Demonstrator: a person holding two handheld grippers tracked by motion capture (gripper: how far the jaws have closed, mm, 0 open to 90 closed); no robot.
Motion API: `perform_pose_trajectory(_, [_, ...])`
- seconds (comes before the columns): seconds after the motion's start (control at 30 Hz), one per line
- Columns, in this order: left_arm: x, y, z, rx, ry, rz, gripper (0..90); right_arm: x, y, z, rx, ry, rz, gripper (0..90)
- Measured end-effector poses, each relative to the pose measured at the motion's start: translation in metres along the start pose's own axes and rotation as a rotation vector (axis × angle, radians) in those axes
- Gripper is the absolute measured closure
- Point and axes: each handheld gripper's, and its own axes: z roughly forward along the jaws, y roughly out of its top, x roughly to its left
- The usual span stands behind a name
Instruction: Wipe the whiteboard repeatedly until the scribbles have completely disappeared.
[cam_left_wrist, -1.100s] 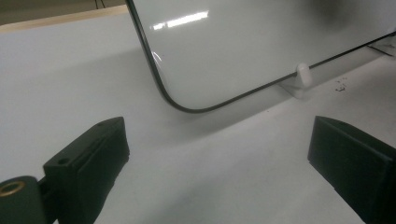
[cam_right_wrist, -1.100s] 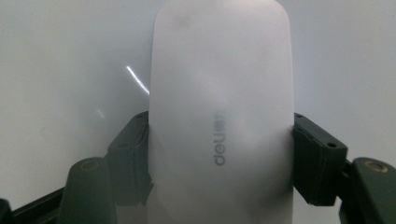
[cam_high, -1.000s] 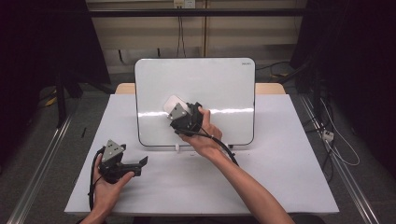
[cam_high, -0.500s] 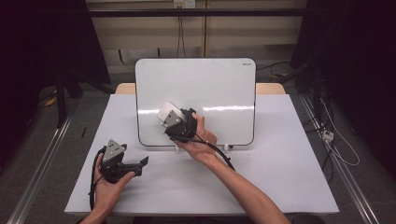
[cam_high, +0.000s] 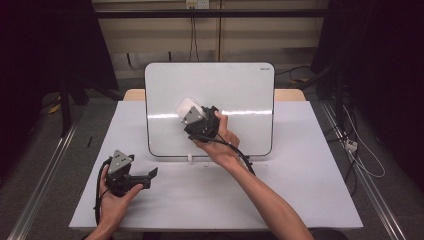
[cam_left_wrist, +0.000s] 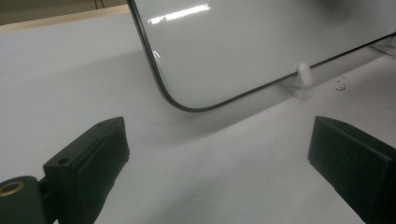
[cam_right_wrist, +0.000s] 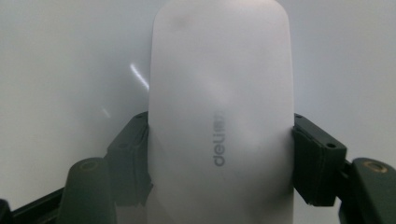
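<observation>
White bench (cam_high: 300, 200), whiteboard (cam_high: 240, 90) propped upright: my right fingers (cam_high: 192, 112), clamped on the eraser (cam_right_wrist: 219, 116), have slid it leftward across the board, so wiping continues; left fingers (cam_left_wrist: 219, 163) spread, idle.

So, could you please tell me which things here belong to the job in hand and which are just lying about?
In the job:
- white eraser, clamped in the right tool
- whiteboard, which the eraser is held against

Just lying about:
- left tool, open, resting low on the table
- white clip propping the whiteboard's bottom edge
- cables on the floor at the right
</observation>
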Motion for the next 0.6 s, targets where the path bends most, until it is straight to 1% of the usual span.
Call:
perform_pose_trajectory(0.03, [0.0, 0.0, 0.0, 0.001, 0.001, 0.001, 4.9, -0.005, 0.0, 0.0, -0.003, -0.008, 0.015, 31.7])
perform_pose_trajectory(0.07, [0.0, 0.0, 0.0, 0.0, 0.001, 0.0, 4.9, -0.01, -0.001, -0.001, -0.001, -0.006, 0.016, 31.7])
perform_pose_trajectory(0.1, [0.0, 0.0, 0.0, 0.001, 0.001, 0.0, 4.9, -0.016, -0.001, -0.002, 0.0, -0.016, 0.028, 31.7])
perform_pose_trajectory(0.17, [0.0, 0.0, 0.0, 0.0, 0.0, -0.001, 4.9, -0.026, -0.002, -0.002, -0.001, -0.032, 0.059, 31.7])
perform_pose_trajectory(0.23, [0.0, 0.0, -0.001, 0.0, 0.001, 0.0, 4.9, -0.035, -0.002, -0.003, -0.001, -0.037, 0.069, 31.7])
perform_pose_trajectory(0.27, [0.001, 0.0, -0.001, -0.002, -0.001, 0.001, 4.9, -0.041, -0.003, -0.004, 0.0, -0.045, 0.084, 31.7])
perform_pose_trajectory(0.4, [0.001, -0.001, -0.001, -0.003, 0.0, -0.002, 4.9, -0.054, -0.004, -0.005, 0.001, -0.063, 0.103, 31.7])
perform_pose_trajectory(0.5, [0.001, -0.001, -0.001, 0.0, 0.003, -0.003, 4.9, -0.058, -0.006, -0.007, 0.001, -0.065, 0.117, 31.7])
perform_pose_trajectory(0.57, [0.001, -0.001, -0.001, 0.001, 0.002, -0.004, 4.9, -0.058, -0.006, -0.007, -0.001, -0.071, 0.112, 31.7])
perform_pose_trajectory(0.6, [0.001, 0.0, -0.002, -0.004, 0.002, -0.003, 4.9, -0.054, -0.006, -0.008, 0.003, -0.088, 0.114, 31.7])
